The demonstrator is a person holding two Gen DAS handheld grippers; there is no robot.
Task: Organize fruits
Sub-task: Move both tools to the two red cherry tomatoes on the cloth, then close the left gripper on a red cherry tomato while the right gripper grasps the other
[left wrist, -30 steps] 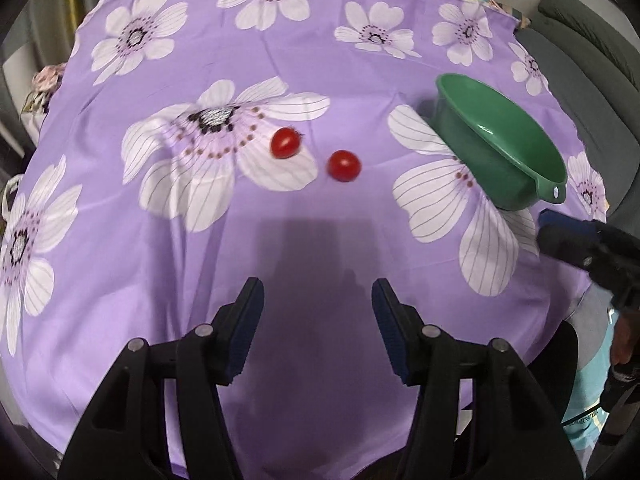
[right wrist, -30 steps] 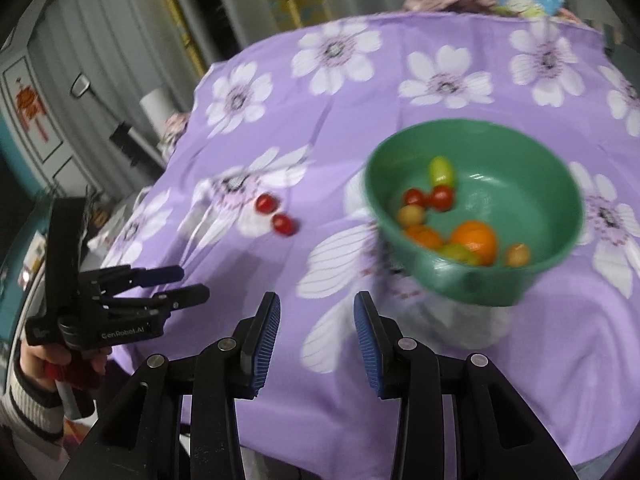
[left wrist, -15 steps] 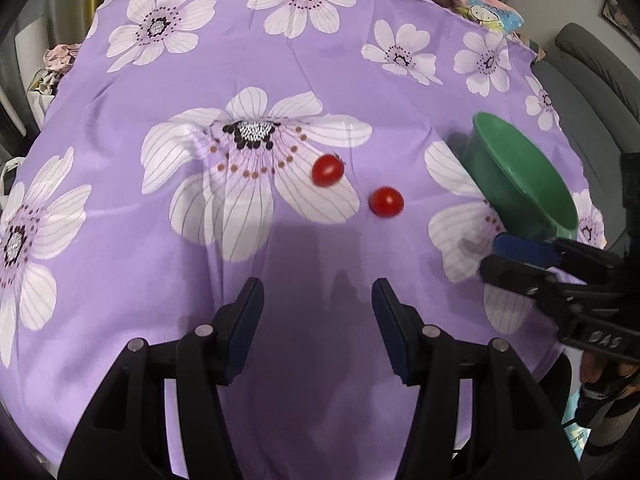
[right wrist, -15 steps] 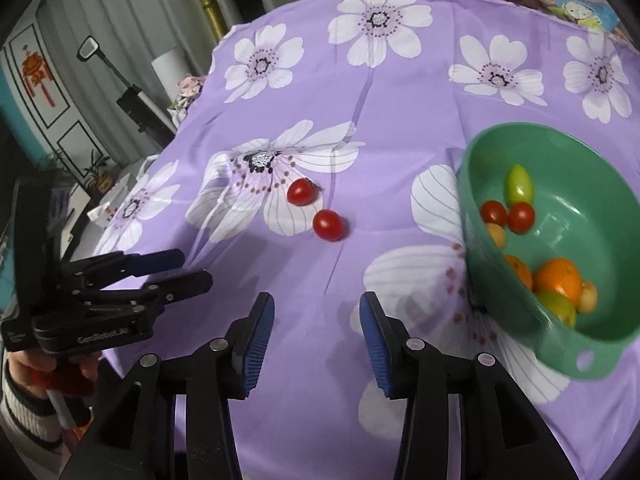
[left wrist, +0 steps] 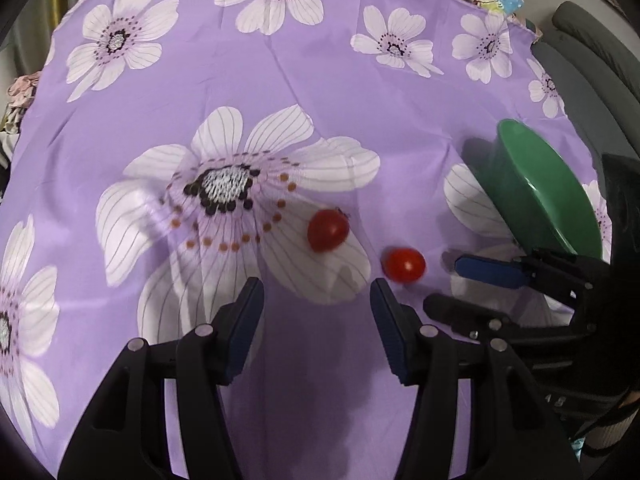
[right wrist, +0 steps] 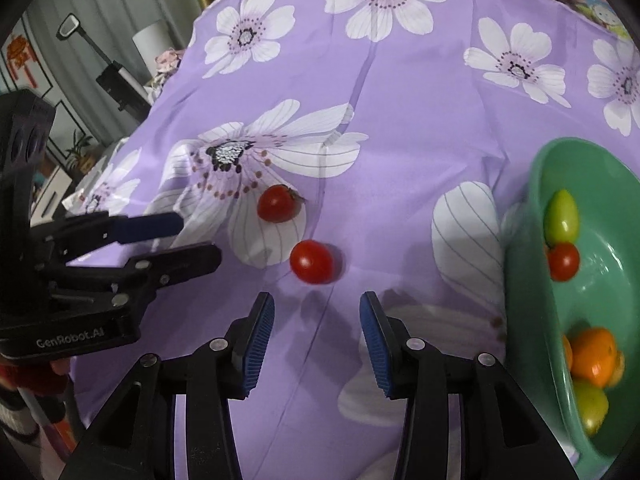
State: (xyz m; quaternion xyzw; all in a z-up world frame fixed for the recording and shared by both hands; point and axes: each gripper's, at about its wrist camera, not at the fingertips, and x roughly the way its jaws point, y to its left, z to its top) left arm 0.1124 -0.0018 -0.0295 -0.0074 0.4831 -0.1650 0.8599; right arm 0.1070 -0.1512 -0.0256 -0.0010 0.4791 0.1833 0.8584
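A: Both grippers are hanging over the bench now. The right gripper [right wrist: 316, 334] is holding its jaws partly apart with nothing between them, having just been opening, and a red tomato [right wrist: 312, 261] is lying right ahead of the gap.

B: And the left gripper [left wrist: 316, 320] is standing about half open, empty too. The second tomato [left wrist: 327, 230], the one with the stem, is sitting just beyond its jaws.

A: The green bowl [right wrist: 532, 280] is waiting off to the right of the right jaws, already carrying several fruits.

B: So I'm judging this as the reach before a pick. Each gripper is needing to drop around its tomato, close gently, then carry it over the rim.
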